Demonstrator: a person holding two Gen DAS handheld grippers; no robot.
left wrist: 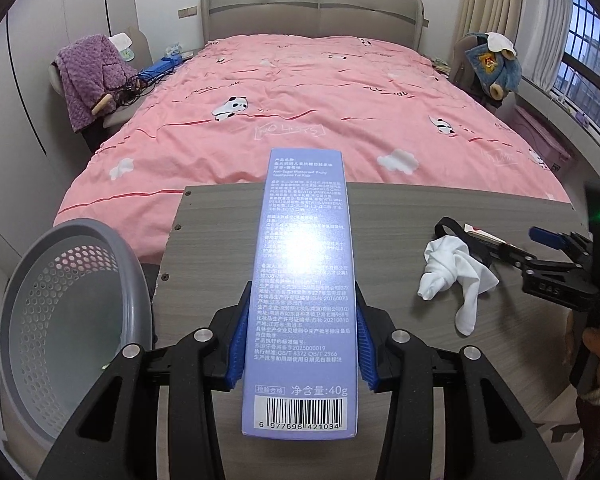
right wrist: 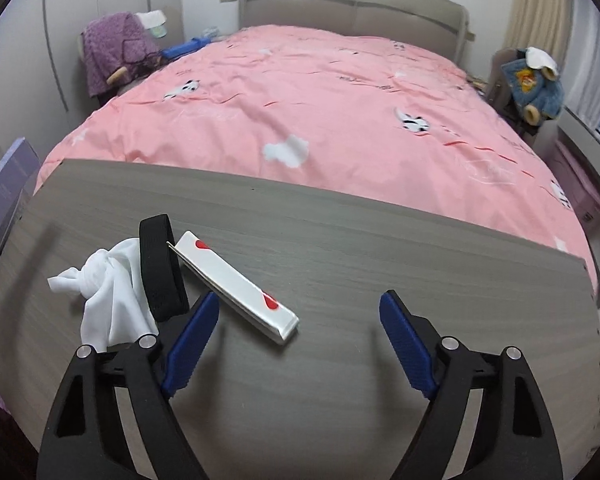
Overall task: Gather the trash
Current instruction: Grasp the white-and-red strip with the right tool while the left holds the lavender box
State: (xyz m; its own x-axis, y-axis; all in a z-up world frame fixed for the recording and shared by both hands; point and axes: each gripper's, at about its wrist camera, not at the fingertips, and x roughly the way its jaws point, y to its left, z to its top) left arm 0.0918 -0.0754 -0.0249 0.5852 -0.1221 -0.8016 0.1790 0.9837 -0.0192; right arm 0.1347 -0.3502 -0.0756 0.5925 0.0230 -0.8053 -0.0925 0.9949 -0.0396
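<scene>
**Toothpaste box clamped in your left gripper, above the surface**

The toothpaste box (left wrist: 300,288) sits lengthwise between the blue pads (left wrist: 238,340) of your left gripper (left wrist: 300,344), which has closed on both of its long sides. It is lifted over the grey wood-grain surface (left wrist: 212,240), barcode end nearest you. To the left, just beside the surface's edge, stands the grey perforated basket (left wrist: 68,312).

Your right gripper (right wrist: 298,328) is spread wide and grips nothing, hovering low over the surface. Between its fingers and slightly to the left lies a white box with red marks (right wrist: 236,284), flat on the surface. Touching that box's far-left end is a black band (right wrist: 158,268), and a knotted white cloth (right wrist: 108,284) lies against the band's left side. Beyond the surface's far edge spreads the pink bed (right wrist: 320,100).
</scene>
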